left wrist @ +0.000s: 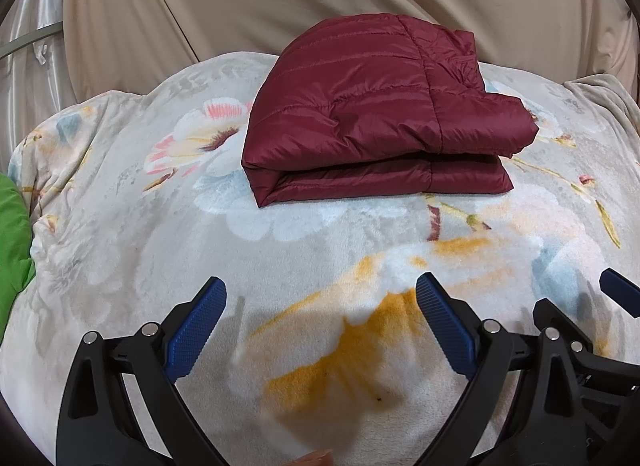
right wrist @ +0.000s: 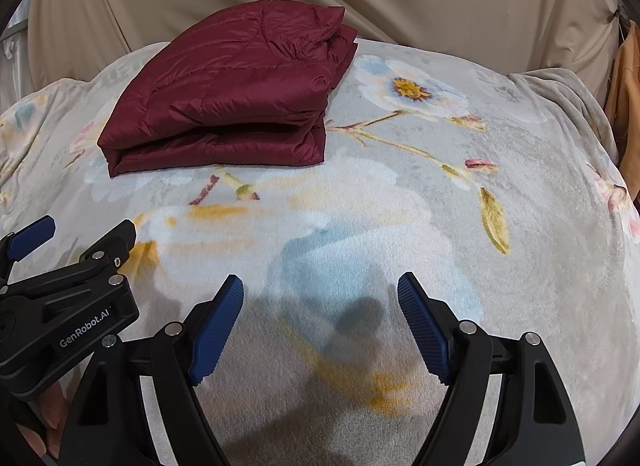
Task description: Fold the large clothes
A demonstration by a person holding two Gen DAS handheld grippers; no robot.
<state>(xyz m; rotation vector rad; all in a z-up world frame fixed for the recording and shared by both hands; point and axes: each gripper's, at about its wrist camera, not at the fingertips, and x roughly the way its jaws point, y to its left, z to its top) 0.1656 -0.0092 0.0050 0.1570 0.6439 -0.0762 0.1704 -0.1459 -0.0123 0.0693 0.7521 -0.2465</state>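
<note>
- We see the jacket (left wrist: pixel 372 105) folded on the blanket (left wrist: pixel 320 266), well ahead of us.
- Our left hand-held gripper (left wrist: pixel 320 306) and right hand-held gripper (right wrist: pixel 320 302) hang released, holding nothing.
- The slippery, puffy layers may spring open if we nudge them.

Bed (right wrist: pixel 400 225) spread with a pale grey plush blanket (left wrist: pixel 120 266) printed with large flowers, folded maroon quilted jacket (left wrist: pixel 360 113) lying flat on it toward the far side, green cloth (left wrist: pixel 10 250) at the blanket's left edge
</note>
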